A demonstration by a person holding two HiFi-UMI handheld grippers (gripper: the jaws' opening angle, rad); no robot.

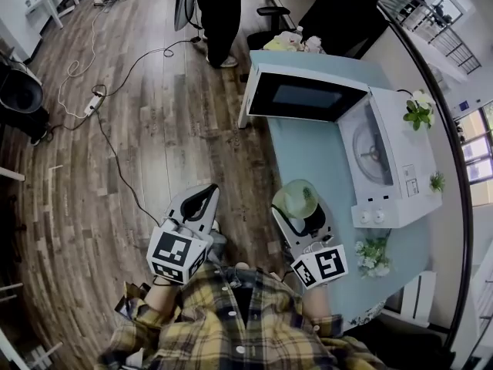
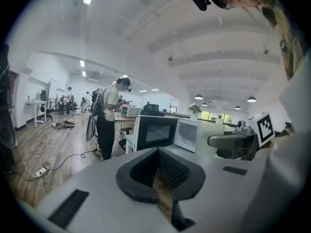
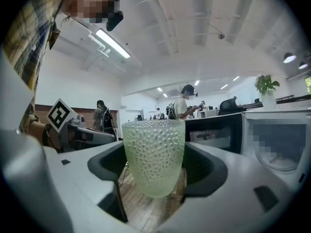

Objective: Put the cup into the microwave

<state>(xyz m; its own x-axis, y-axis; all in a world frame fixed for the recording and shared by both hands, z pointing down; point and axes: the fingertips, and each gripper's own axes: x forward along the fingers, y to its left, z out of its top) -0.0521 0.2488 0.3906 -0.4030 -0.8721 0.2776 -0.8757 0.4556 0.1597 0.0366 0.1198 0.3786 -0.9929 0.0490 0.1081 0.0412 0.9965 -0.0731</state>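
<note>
Cup [image 3: 154,154] upright in level right gripper [image 1: 299,210], left gripper [image 1: 205,196] alongside.

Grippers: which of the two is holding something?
The right gripper: its jaws clamp a dimpled green cup. The left gripper is shut with nothing between its jaws.

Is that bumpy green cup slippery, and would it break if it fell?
The cup looks like glass, so probably stiff and breakable. Its bumpy sides likely help the right tool hold it.
</note>
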